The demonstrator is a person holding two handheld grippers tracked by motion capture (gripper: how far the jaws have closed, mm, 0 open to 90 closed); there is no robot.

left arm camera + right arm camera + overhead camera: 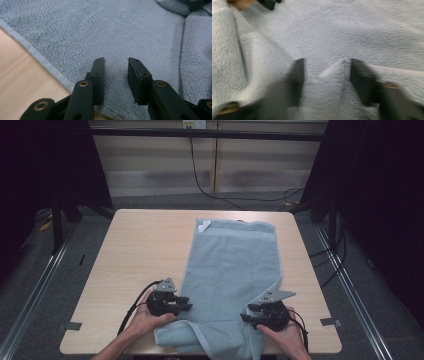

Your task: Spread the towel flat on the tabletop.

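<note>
A light blue towel [232, 265] lies lengthwise on the wooden table [140, 245], with a white label [204, 226] at its far corner and its near end bunched at the front edge. My left gripper [187, 303] rests at the towel's left hem, pointing right. In the left gripper view it [116, 61] stands open over flat towel [100, 30], nothing pinched. My right gripper [246, 313] sits at the towel's near right side, pointing left. In the blurred right gripper view it [327, 62] is open, with a raised fold of towel [332, 82] loose between the jaws.
Bare tabletop [130, 270] stretches left of the towel, and its wood shows beside the hem [20, 75]. Black curtains [380, 195] flank the table. Cables [235, 197] run over the floor behind it, and metal rails [45, 270] run along both sides.
</note>
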